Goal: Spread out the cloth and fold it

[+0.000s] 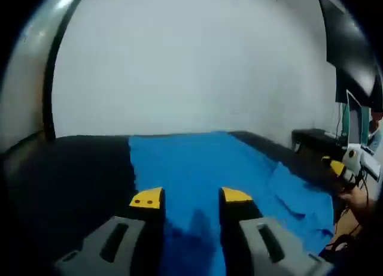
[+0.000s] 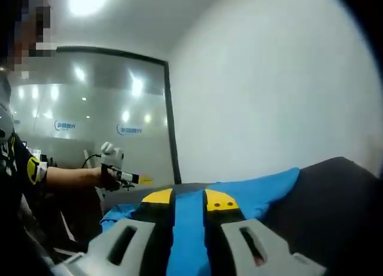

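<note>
Item: blue cloth [image 1: 203, 174], spread over a dark table [image 1: 66, 174], its far edge reaching the table's back edge by a white wall [image 1: 191, 60]; rumpled folds toward 3 o'clock in the left gripper view. In the right gripper view the cloth [image 2: 251, 192] runs from 6 toward 3 o'clock across the table [image 2: 335, 204]. Left gripper [image 1: 190, 198]: yellow-tipped jaws parted wide, low over the cloth with cloth showing between them; whether they touch it cannot be told. Right gripper [image 2: 189, 199]: jaws close together with a narrow gap, cloth seen between them, grasp cannot be told. A person's forearm [image 2: 66, 176] extends level from 9 o'clock. Glass partition [image 2: 90, 108] behind; monitor [image 1: 350, 48] at 2 o'clock.
</note>
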{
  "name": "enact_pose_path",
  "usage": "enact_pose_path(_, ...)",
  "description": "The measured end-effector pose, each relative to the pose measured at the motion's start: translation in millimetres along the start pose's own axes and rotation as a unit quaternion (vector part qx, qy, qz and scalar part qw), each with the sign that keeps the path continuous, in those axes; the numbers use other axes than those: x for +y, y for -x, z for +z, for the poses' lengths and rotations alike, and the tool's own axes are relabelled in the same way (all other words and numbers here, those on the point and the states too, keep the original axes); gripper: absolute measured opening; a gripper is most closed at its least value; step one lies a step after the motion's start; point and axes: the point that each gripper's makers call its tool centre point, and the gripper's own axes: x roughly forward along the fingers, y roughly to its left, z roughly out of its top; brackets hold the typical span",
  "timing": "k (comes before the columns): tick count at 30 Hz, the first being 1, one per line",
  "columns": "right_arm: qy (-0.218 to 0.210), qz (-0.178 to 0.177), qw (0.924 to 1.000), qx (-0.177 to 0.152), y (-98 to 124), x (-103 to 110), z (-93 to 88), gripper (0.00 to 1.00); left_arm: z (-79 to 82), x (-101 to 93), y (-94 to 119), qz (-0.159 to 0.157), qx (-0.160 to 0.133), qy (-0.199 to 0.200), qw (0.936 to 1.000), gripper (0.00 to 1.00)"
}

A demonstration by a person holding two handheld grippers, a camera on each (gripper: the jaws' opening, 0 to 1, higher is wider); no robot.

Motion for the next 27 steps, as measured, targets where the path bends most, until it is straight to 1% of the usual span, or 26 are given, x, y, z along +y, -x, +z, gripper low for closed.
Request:
enact_pose_path(1,-0.002,-0.003,1.0,0.0,-0.2,-1.6,-0.1,0.15,-7.3,-4.1,-5.1,-0.005,0.011,-0.004,0.9999,0.31)
enact_pose_path(3,-0.003,-0.004,1.0,0.001,-0.4,-1.8,-0.6,0.15,-11.2,-5.7,-14.1,0.002,0.01,-0.01,0.9999,0.31)
enact_pose_path(4,-0.003,-0.003,1.0,0.002,-0.5,-1.6,-0.9,0.15,-15.5,-15.4,-12.5,0.006,0.014,-0.016,0.9997,0.3)
enact_pose_path(6,-0.003,-0.003,1.0,0.003,-0.4,-1.4,-1.1,0.15,-17.8,-17.7,-20.5,0.005,0.019,-0.017,0.9997,0.29)
enact_pose_path(7,-0.003,-0.002,1.0,0.002,-0.3,-1.4,-0.9,0.15,-22.5,-20.3,-21.9,0.01,0.028,-0.024,0.9993,0.27)
enact_pose_path(8,-0.003,-0.002,1.0,0.002,-0.4,-1.5,-0.8,0.15,-27.9,-16.2,-24.0,0.026,0.04,-0.044,0.9979,0.27)
enact_pose_path(10,-0.003,-0.003,1.0,0.003,-0.4,-1.9,-1.3,0.15,-41.0,-13.0,-28.8,0.042,0.06,-0.082,0.9939,0.27)
enact_pose_path(11,-0.004,-0.004,1.0,0.003,-0.3,-1.9,-1.3,0.15,-50.9,-12.4,-31.2,0.043,0.071,-0.087,0.9927,0.27)
enact_pose_path(12,-0.004,-0.003,1.0,0.003,-0.3,-1.5,-1.3,0.15,-60.0,-15.4,-33.4,0.034,0.082,-0.083,0.9926,0.27)
enact_pose_path(13,-0.003,-0.002,1.0,0.003,-0.3,-1.1,-1.4,0.15,-50.3,-27.9,-31.5,0.026,0.029,-0.061,0.9973,0.25)
enact_pose_path(14,-0.002,-0.002,1.0,0.003,-0.2,-0.6,-1.3,0.15,-57.0,-31.3,-29.3,0.024,0.043,-0.046,0.9977,0.23)
enact_pose_path(15,-0.001,-0.001,1.0,0.003,-0.1,-0.2,-1.1,0.15,-53.8,-32.0,-28.1,0.02,0.038,-0.05,0.9979,0.21)
enact_pose_path(16,-0.001,-0.001,1.0,0.002,0.0,-0.1,-1.0,0.15,-53.8,-34.0,-27.3,0.014,0.038,-0.052,0.9978,0.17)
enact_pose_path(17,-0.001,0.0,1.0,0.002,0.0,0.0,-0.9,0.15,-50.6,-27.1,-31.3,0.004,0.037,-0.051,0.998,0.15)
enact_pose_path(19,0.001,0.001,1.0,0.003,-0.2,0.3,-1.1,0.15,-48.7,-22.7,-33.5,-0.002,0.041,-0.026,0.9988,0.09)
enact_pose_path(21,0.003,0.002,1.0,0.003,-0.2,0.4,-1.2,0.15,-47.0,-28.2,-31.1,-0.014,0.035,0.011,0.9992,0.07)
enact_pose_path(22,0.004,0.003,1.0,0.003,-0.2,0.9,-1.3,0.15,-43.2,-31.7,-28.8,-0.021,0.024,0.031,0.999,0.07)
enact_pose_path(23,0.005,0.004,1.0,0.004,-0.2,1.4,-1.4,0.15,-33.8,-31.1,-27.8,-0.027,0.001,0.044,0.9987,0.07)
enact_pose_path(24,0.005,0.005,1.0,0.004,-0.2,1.7,-1.3,0.15,-26.6,-31.9,-25.4,-0.031,-0.017,0.05,0.9981,0.08)
enact_pose_path(25,0.006,0.005,1.0,0.004,-0.2,1.5,-1.3,0.15,-19.0,-28.1,-24.1,-0.037,-0.029,0.059,0.9972,0.08)
enact_pose_path(27,0.005,0.005,1.0,0.004,-0.1,1.8,-1.2,0.15,-9.9,-30.2,-20.7,-0.058,-0.042,0.074,0.9947,0.08)
